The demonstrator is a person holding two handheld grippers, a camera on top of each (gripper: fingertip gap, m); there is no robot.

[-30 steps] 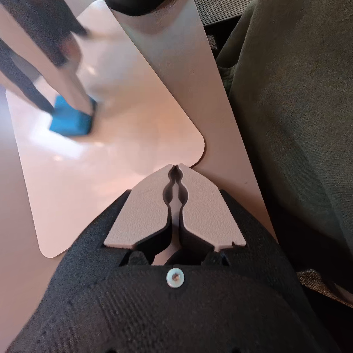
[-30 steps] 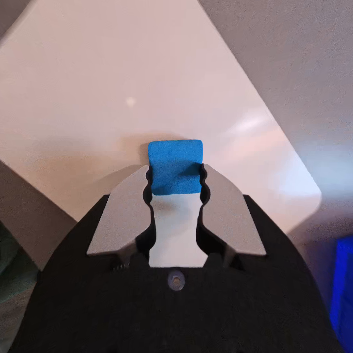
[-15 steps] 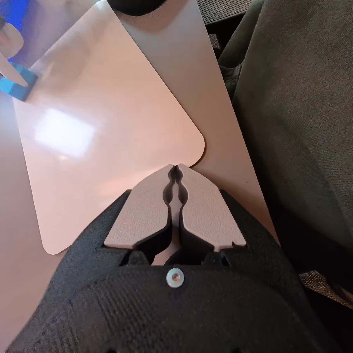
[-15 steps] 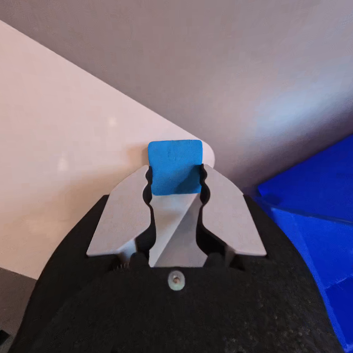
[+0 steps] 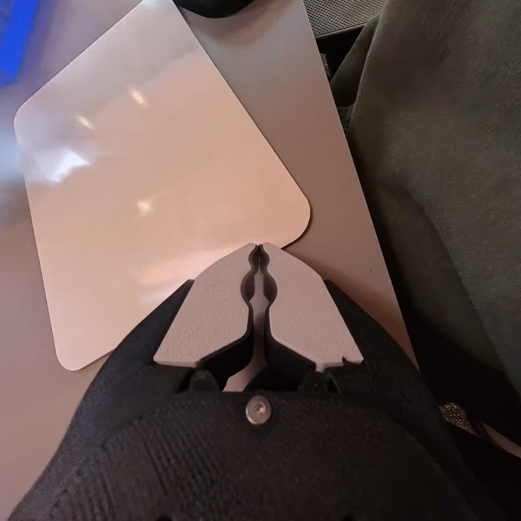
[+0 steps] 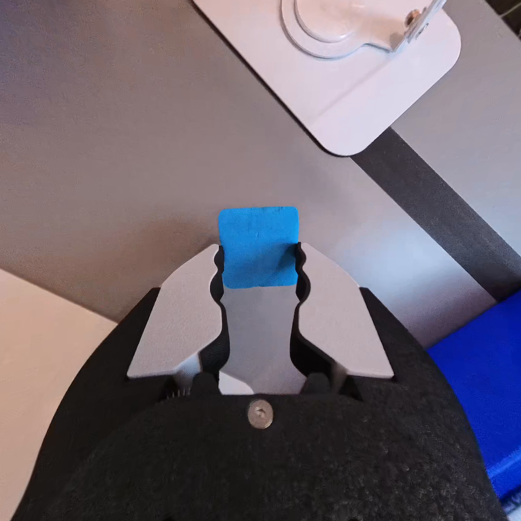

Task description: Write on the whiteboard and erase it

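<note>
A blank white whiteboard (image 5: 146,203) with rounded corners lies on the grey table; no marks show on it. My left gripper (image 5: 259,245) is shut and empty, its tips resting at the board's near right corner. My right gripper (image 6: 259,245) is shut on a small blue eraser (image 6: 258,245), held over bare table beyond the board. Only a corner of the board (image 6: 42,352) shows at the lower left of the right wrist view. The right gripper is out of the left wrist view.
A white plate with a clear round suction mount and metal clip (image 6: 352,50) lies at the table's far edge. A blue box (image 6: 479,380) stands at the right, also a blue patch (image 5: 14,42). A person's dark green clothing (image 5: 437,197) fills the right side. The left gripper's tips are roughly 40 cm from the right gripper's.
My right gripper carried the blue eraser off the whiteboard, past its corner and out over the bare table, leaving the left wrist view. The left gripper stayed put, shut at the board's corner.
</note>
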